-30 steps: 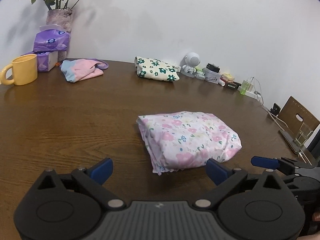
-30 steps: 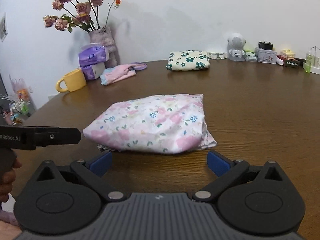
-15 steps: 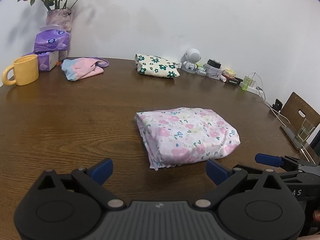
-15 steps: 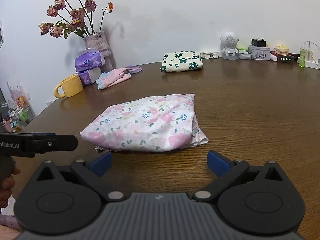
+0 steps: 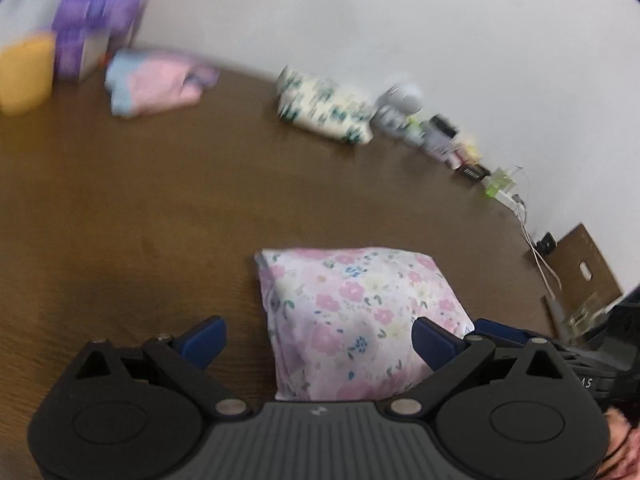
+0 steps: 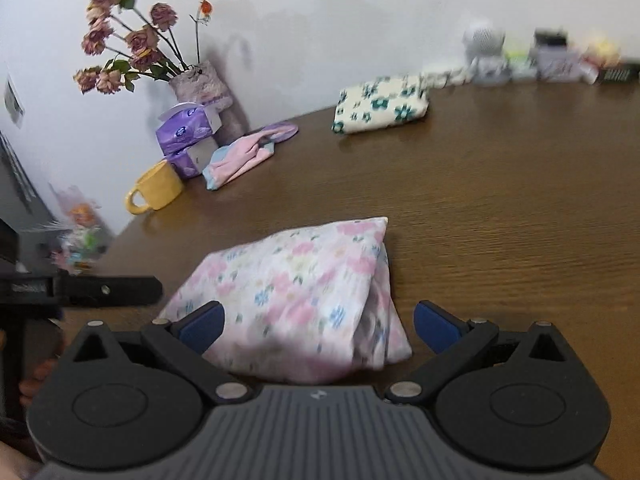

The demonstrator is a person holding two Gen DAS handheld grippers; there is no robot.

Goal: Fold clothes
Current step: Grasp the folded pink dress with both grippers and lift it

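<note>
A folded pink floral cloth (image 5: 356, 312) (image 6: 296, 292) lies on the brown wooden table (image 5: 160, 208). My left gripper (image 5: 320, 338) is open, its blue fingertips on either side of the bundle's near end. My right gripper (image 6: 318, 324) is open too and straddles the cloth's near edge from the other side. The left gripper's black body shows at the left of the right wrist view, and the right gripper's fingers show at the right of the left wrist view. Both views are blurred by motion.
At the back of the table lie a folded cream cloth with green flowers (image 6: 380, 104) and a pink and blue garment (image 6: 244, 156). A yellow mug (image 6: 156, 192), purple tissue packs (image 6: 186, 130), a flower vase (image 6: 204, 84) and small gadgets (image 6: 520, 60) line the wall.
Both grippers have moved forward and down onto the pink floral cloth, which now sits between each pair of fingertips. Both stay open.
</note>
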